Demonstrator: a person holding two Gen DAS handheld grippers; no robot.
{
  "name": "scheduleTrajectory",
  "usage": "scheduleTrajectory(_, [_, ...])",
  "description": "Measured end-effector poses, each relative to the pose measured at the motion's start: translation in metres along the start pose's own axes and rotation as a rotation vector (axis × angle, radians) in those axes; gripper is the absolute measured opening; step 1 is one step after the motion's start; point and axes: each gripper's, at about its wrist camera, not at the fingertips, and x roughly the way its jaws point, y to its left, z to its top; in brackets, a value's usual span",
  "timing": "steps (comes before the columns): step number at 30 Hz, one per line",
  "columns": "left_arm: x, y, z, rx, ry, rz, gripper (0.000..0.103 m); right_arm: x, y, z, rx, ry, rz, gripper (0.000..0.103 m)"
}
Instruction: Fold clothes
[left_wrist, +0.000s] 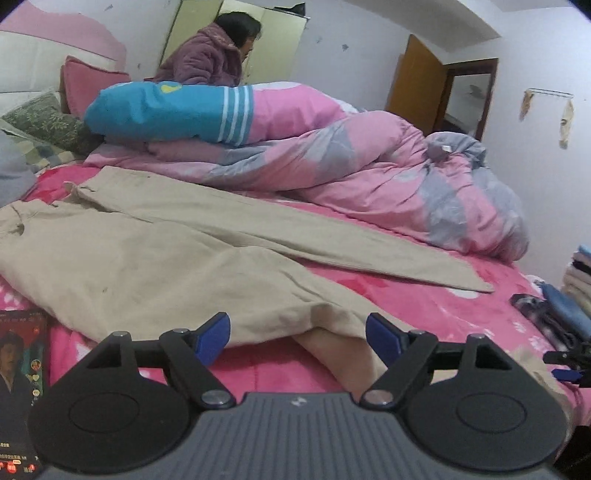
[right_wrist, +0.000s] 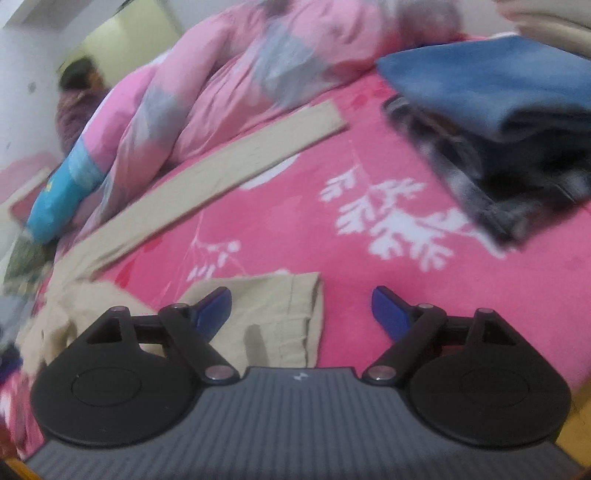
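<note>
pink floral bed sheet (left_wrist: 424, 306) fills most of it, crumpled quilt (left_wrist: 369, 177) behind. beige trousers (left_wrist: 147, 251) lie spread flat across the sheet. left gripper (left_wrist: 297, 334) and right gripper (right_wrist: 301, 310) both hang spread apart, gripping nothing.

one trousers (left_wrist: 155, 251), one quilt (left_wrist: 369, 173), two grippers (left_wrist: 298, 334) (right_wrist: 301, 310), one phone (left_wrist: 18, 387), one person (left_wrist: 214, 51), one clothes stack (right_wrist: 498, 122)

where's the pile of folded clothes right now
The folded clothes pile sits upper right in the right wrist view, on the pink bedsheet beyond the khaki trousers.
</note>
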Motion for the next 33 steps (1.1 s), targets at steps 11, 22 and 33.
scheduleTrajectory(11, [0.039,0.014,0.023,-0.097,0.03,0.046,0.079,-0.012,0.001,0.046,-0.103,-0.058,0.113,0.009])
scheduleTrajectory(22, [0.076,0.019,0.007,-0.056,0.179,0.085,0.077,0.017,-0.025,0.082,-0.135,-0.001,-0.028,0.011])
scheduleTrajectory(33, [0.075,0.007,-0.013,0.068,0.128,0.111,0.082,0.009,0.064,0.101,-0.377,-0.115,0.012,0.031])
